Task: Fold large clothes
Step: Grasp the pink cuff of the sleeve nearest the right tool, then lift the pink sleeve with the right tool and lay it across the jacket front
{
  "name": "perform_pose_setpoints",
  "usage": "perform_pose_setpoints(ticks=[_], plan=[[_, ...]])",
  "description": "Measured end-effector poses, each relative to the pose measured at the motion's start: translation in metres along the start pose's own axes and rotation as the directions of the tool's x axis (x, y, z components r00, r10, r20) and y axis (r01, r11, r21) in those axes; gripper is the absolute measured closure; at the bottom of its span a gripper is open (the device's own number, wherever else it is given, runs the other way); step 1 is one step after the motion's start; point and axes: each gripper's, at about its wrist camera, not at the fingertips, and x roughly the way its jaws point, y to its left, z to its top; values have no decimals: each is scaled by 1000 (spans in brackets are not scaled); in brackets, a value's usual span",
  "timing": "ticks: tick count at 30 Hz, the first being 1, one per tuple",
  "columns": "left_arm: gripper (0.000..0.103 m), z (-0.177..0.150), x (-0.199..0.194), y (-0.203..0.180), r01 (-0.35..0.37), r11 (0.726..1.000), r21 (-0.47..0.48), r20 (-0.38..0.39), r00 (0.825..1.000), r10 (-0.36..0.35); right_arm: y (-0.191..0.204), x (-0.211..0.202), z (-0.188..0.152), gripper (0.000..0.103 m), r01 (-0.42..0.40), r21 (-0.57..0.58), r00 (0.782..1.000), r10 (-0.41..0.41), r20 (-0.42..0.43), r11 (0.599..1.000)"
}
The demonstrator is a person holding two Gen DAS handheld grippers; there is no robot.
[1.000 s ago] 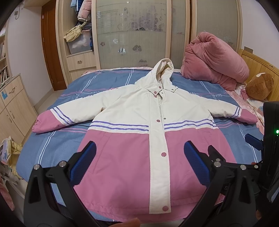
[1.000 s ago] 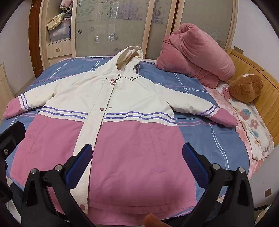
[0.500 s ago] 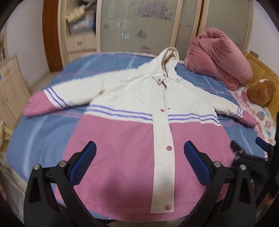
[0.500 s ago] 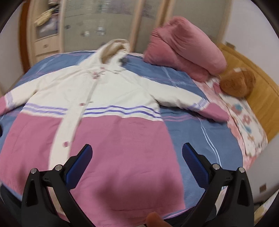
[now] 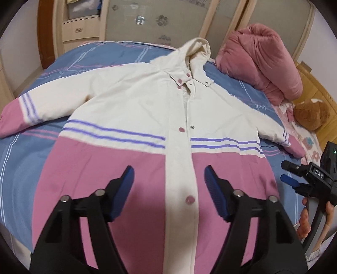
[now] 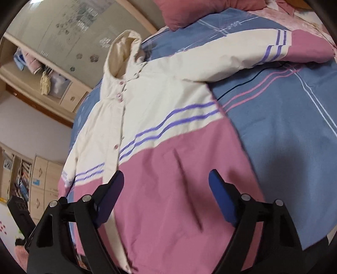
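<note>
A large hooded jacket (image 5: 134,109), cream above and pink below with purple stripes, lies spread face up on the bed, sleeves out to both sides; it also shows in the right wrist view (image 6: 168,105). My left gripper (image 5: 168,187) is open and empty, hovering over the pink lower front near the button placket. My right gripper (image 6: 166,194) is open and empty, tilted, over the pink lower right panel. The right gripper also shows at the right edge of the left wrist view (image 5: 303,175).
The bed (image 5: 31,151) has a blue striped sheet. A rolled pink quilt (image 5: 261,63) and a brown plush toy (image 5: 311,113) lie at the head end on the right. Wardrobe doors (image 5: 160,19) stand behind. A wooden cabinet (image 6: 42,185) stands left of the bed.
Both grippers have moved in lower over the jacket. The left jaws have narrowed somewhat. The right gripper has rolled, so its view is tilted, and moved toward the jacket's right side.
</note>
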Motion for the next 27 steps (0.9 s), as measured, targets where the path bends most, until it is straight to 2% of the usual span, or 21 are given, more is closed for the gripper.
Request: perform_pose_setpoints(ticks=[1,3,5,7,8,10,11,12,13,14,15,18,20,22,23,25,26,27], plan=[[15,2,5,-4,-4,1000,3,-6,1000,4,-7,2,7,19,-7,21,1000,7,8,1000],[10,6,19,-13,-3,1000,10,-23,1000,3,-27,4,28,19,-20,77,999,18,36,997],[10,12,35,-27,30,999,22,-54,998,-29,-52,5,55,19,-5,139,994,-10,106,990],[10,17,57,-43,62,998,31,-77,995,-60,-77,13,81,19,2,199,991,-28,132,980],[12,17,64,-48,64,997,40,-83,995,-60,-87,18,90,19,-22,220,991,-8,134,975],[34,16,88,-63,58,995,82,-122,991,-48,-103,34,109,19,-65,258,994,39,104,964],[41,14,100,-68,71,993,93,-154,986,-56,-111,43,118,28,-69,276,995,45,93,959],[56,12,110,-71,95,992,88,-188,979,-77,-117,50,127,34,-49,292,996,24,87,955],[63,10,124,-71,130,990,63,-231,966,-112,-123,52,133,38,-31,303,996,2,94,952],[63,9,132,-70,148,988,42,-254,958,-132,-135,48,143,44,-19,322,991,-25,132,946],[64,9,138,-70,152,988,33,-263,955,-138,-143,43,148,44,-21,339,986,-37,164,940],[63,10,146,-71,141,987,72,-247,962,-119,-184,14,170,44,0,426,955,-127,268,905],[63,11,151,-75,135,986,97,-241,965,-109,-221,2,188,43,45,485,938,-204,280,873],[63,9,154,-79,129,985,113,-237,966,-99,-259,-2,197,43,83,566,928,-271,256,820],[63,9,156,-81,126,985,120,-236,967,-95,-277,-3,199,43,56,590,930,-257,262,806],[62,8,157,-82,124,984,126,-236,968,-92,-298,-5,197,44,-64,616,932,-173,319,785],[62,8,156,-80,125,984,126,-235,968,-93,-303,-12,194,53,-106,636,922,-164,351,765],[62,8,157,-80,127,984,126,-234,968,-95,-300,-16,194,76,-102,632,916,-175,361,768]])
